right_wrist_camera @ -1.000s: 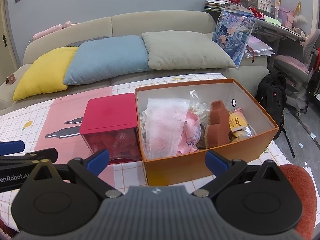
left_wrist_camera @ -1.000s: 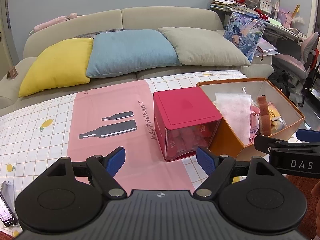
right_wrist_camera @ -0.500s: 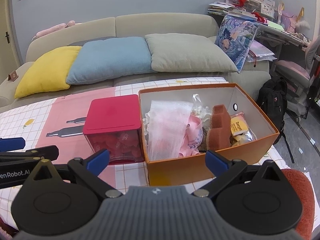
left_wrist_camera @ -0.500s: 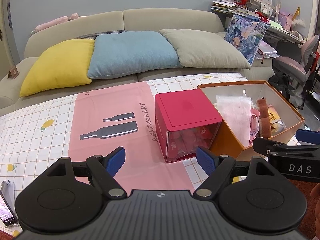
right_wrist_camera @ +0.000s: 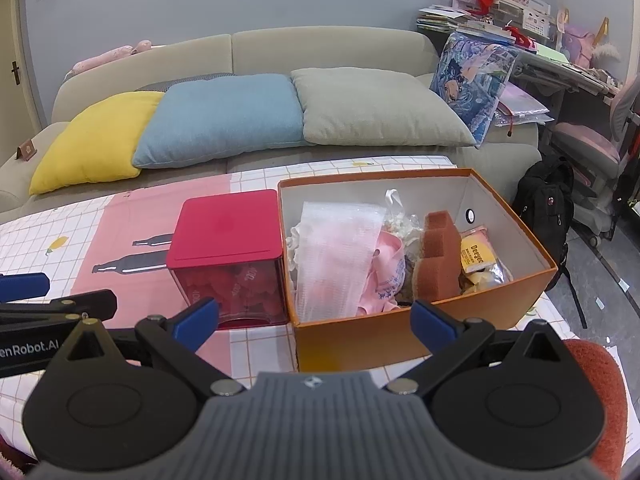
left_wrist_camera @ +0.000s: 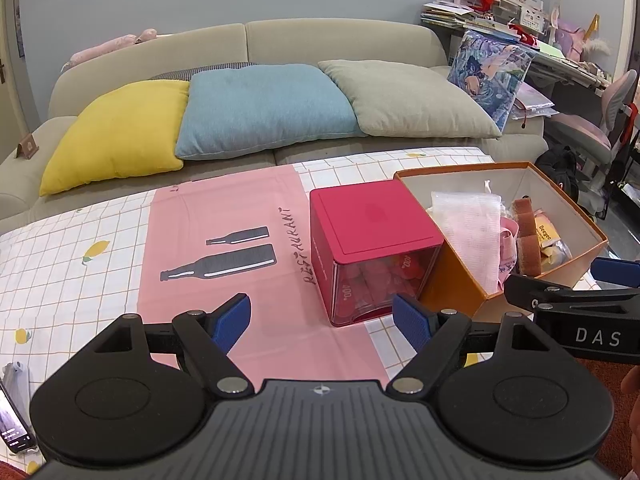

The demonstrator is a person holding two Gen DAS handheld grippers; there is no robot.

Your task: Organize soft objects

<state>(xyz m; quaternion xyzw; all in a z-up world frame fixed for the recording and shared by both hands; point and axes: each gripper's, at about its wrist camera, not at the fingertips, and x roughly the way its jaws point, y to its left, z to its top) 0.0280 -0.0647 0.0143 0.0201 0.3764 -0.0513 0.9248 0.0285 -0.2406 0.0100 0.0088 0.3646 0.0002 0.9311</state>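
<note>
An orange cardboard box [right_wrist_camera: 424, 336] stands on the table, holding a pink-and-white mesh cloth [right_wrist_camera: 336, 252], a brown sponge [right_wrist_camera: 440, 256], pink fabric and small packets. Against its left side sits a red cube container [right_wrist_camera: 228, 224] with a clear front showing red pieces. My right gripper [right_wrist_camera: 314, 318] hovers open just before the box's near wall, holding nothing. My left gripper [left_wrist_camera: 326, 320] is open and empty in front of the red container [left_wrist_camera: 372, 224], with the orange box [left_wrist_camera: 452, 284] to its right.
A pink mat with bottle prints [left_wrist_camera: 224, 248] lies on the checked tablecloth. A phone [left_wrist_camera: 12, 428] rests at the near left edge. A sofa with yellow, blue and grey cushions [left_wrist_camera: 264, 108] stands behind the table; a cluttered desk, chair and black backpack [right_wrist_camera: 544, 200] are at right.
Both grippers have drawn back and risen slightly, so the box and the red container sit a little farther and lower in view. Both stay open.
</note>
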